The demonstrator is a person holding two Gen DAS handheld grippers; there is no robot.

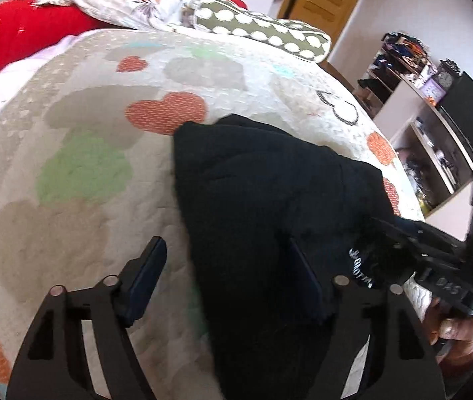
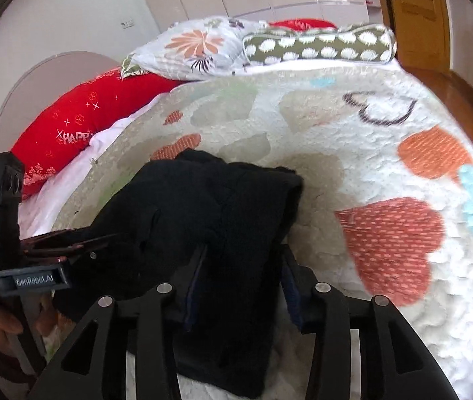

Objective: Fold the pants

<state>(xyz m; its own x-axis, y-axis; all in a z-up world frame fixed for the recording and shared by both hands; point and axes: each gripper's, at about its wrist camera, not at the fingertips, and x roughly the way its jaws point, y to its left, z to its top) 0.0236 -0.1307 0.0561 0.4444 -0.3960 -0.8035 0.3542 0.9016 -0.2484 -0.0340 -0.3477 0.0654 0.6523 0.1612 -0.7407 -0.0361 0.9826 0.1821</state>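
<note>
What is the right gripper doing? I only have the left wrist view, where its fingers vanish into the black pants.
Observer: In the right wrist view, the right gripper has a thick fold of the pants clamped between its fingers.
Operator: And what is behind the red pillow?
Observer: A rounded headboard stands behind the red pillow, against the wall.
</note>
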